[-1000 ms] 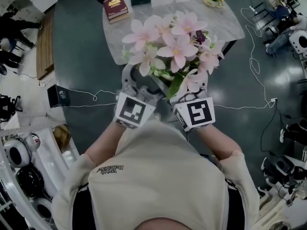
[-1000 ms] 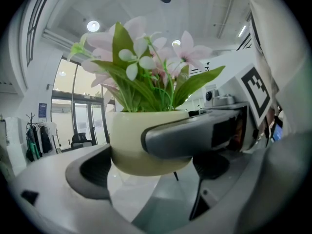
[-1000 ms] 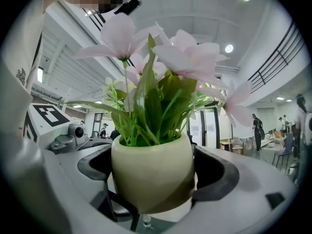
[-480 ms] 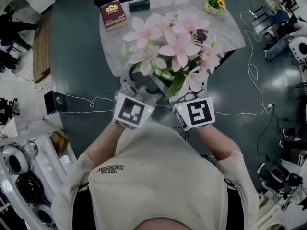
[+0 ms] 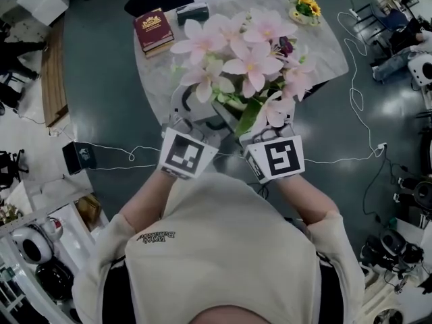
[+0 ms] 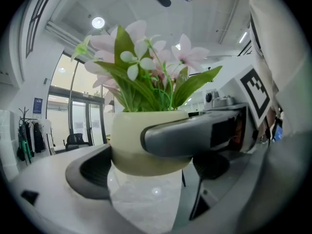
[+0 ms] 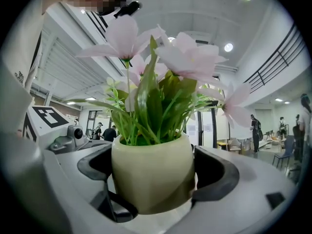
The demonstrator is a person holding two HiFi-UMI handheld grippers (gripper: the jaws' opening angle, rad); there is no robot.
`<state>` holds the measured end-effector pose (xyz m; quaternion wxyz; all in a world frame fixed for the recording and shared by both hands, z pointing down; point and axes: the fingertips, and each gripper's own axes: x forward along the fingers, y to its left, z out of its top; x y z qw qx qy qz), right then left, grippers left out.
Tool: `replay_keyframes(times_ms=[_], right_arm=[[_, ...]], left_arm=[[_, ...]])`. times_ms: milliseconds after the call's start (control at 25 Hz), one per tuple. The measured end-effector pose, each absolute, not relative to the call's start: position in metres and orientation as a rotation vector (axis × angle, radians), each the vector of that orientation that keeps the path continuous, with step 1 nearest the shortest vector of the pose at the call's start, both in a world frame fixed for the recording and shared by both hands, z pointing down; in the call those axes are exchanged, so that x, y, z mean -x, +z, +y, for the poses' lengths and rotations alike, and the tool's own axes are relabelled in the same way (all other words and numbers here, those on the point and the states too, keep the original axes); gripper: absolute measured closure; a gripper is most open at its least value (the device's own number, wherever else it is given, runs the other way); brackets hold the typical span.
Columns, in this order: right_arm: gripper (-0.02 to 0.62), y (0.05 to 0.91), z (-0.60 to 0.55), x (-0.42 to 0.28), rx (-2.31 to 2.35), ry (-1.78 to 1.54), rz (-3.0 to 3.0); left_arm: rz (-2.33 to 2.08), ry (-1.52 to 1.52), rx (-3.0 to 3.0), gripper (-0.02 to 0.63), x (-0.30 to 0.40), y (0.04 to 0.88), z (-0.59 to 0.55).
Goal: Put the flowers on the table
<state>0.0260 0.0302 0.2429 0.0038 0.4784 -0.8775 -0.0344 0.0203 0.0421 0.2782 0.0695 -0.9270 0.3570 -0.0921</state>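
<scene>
A bunch of pink flowers (image 5: 244,54) with green leaves stands in a cream round pot (image 6: 146,143), also seen as the pot (image 7: 151,174). Both grippers hold this pot from the near side. My left gripper (image 5: 202,119) is shut on the pot's left half, and my left gripper (image 6: 151,172) has its jaws round the pot's base. My right gripper (image 5: 262,128) is shut on the right half, with my right gripper (image 7: 156,179) clasping the pot's sides. The pot hangs just over the near edge of the white marble table (image 5: 327,42). The head view hides the pot under the blooms.
On the table's far side lie a red book (image 5: 154,29), a dark box (image 5: 192,12) and a small pot of yellow flowers (image 5: 304,9). White cables (image 5: 351,100) trail across the dark floor. Shelves with helmets (image 5: 30,245) stand at the lower left.
The table has drawn nearer beneath the flowers, so the pot now sits further over its near edge. Both grippers keep the same hold.
</scene>
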Motion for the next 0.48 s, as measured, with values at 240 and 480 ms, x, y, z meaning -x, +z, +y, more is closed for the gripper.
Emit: replay_keyframes(times_ms=[240, 480], right_arm=[[0.075, 0.237, -0.027, -0.008, -1.529, -0.107, -2.741], [0.075, 0.221, -0.076, 0.005, -1.571, -0.135, -2.733]], left_arm=[[1.049, -0.266, 2.803, 0.112, -0.002, 0.272, -0.016], [0.992, -0.255, 2.78, 0.112, 0.011, 0.256, -0.065]])
